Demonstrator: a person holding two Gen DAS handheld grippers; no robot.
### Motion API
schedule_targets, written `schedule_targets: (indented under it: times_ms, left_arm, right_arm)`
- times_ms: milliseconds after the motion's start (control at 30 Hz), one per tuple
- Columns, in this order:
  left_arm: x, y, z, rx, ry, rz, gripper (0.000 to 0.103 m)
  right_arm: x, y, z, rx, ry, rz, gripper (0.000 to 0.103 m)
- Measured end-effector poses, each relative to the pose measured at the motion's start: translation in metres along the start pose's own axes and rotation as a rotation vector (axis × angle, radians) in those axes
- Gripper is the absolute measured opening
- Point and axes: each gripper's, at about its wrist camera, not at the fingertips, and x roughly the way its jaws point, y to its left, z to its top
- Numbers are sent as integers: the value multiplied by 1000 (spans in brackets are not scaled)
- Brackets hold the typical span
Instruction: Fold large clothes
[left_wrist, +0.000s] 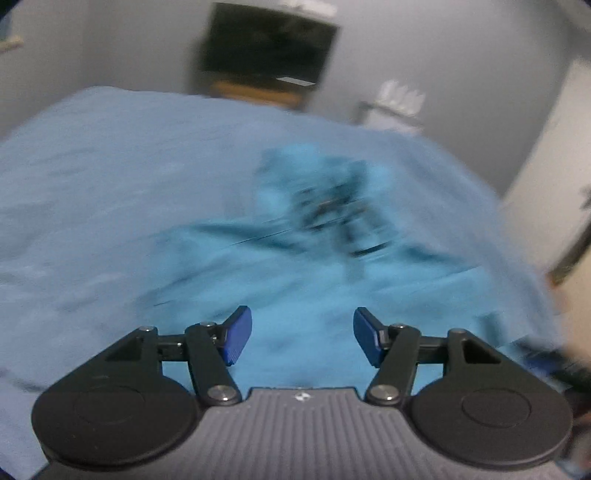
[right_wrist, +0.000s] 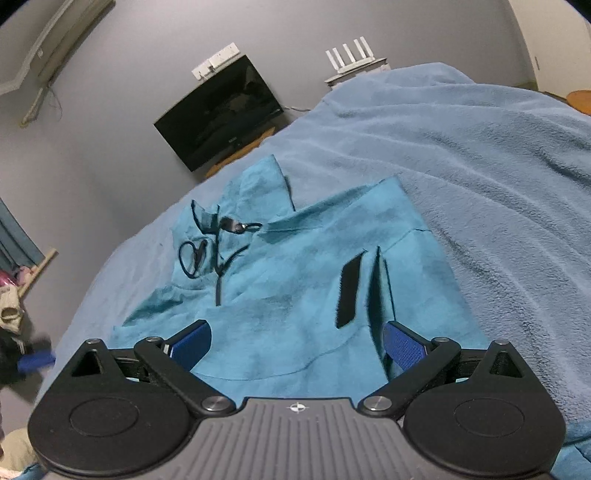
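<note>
Teal fleece, a large zip-neck jacket, lies spread on a bed covered by a pale blue blanket, its collar toward the far wall and a black patch on its near right part. Right tongs hang just above the jacket's near edge, blue pads spread wide with nothing pinched between them. Left tongs are likewise spread, over the jacket, gripping nothing; that view is badly blurred. A dark television stands by the grey wall beyond the bed.
</note>
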Motion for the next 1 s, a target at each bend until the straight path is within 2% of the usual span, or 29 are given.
schedule_targets:
  times_ms: [67, 100, 200, 300, 400, 433, 467, 533, 633, 733, 833, 1000]
  left_arm:
    - [1, 15, -15, 35, 27, 94, 59]
    - [4, 22, -22, 42, 35, 117, 59]
    - [9, 39, -38, 11, 52, 124, 59]
    - [20, 54, -53, -38, 82, 135, 59]
    - [19, 59, -54, -69, 82, 124, 59]
    - [18, 61, -54, -79, 76, 121, 59]
    - [15, 63, -55, -89, 72, 121, 59]
    - [3, 63, -55, -105, 64, 113, 59]
    - [2, 61, -56, -105, 64, 109, 60]
    - [1, 57, -56, -83, 66, 112, 60]
    - [-6, 55, -56, -62, 67, 117, 60]
    - [-6, 54, -56, -52, 65, 126, 61]
  right_arm:
    - [1, -1, 1, 9, -1, -60, 100]
    - [1, -2, 1, 17, -4, -94, 99]
    - [3, -6, 0, 29, 9, -206, 96]
    - [13, -7, -2, -3, 70, -242, 95]
    - [33, -1, -7, -51, 205, -234, 73]
    - [36, 3, -9, -74, 227, -244, 58]
    - [38, 6, -9, -92, 243, -249, 49]
    - [31, 14, -10, -114, 225, -247, 19]
    - [12, 26, -8, -199, 138, -234, 6]
    - [2, 43, 4, -288, 53, -251, 4]
    - [0, 48, 16, -322, 13, -266, 4]
    - [20, 29, 20, -276, 68, -304, 4]
